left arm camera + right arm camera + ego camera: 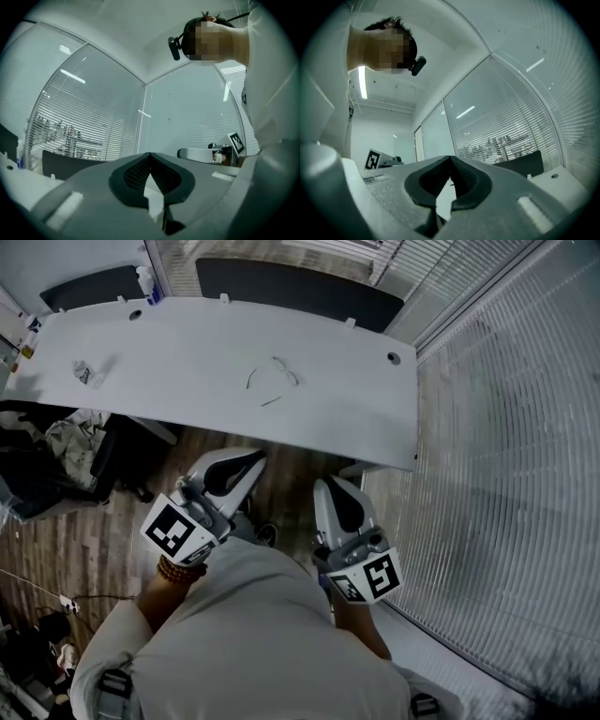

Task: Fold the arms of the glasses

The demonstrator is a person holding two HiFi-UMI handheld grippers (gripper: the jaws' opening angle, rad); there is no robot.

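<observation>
The glasses (272, 381) lie with arms spread on the white table (187, 343), upper centre of the head view. Below the table's near edge, at lower centre, the left gripper (234, 470) and the right gripper (343, 505) hover side by side, both clenched on nothing.

Head view: steeply down onto long white tabletop (187, 343). Left gripper view, right gripper view: low, near-level, both facing blind-covered glass walls (93, 117).
</observation>
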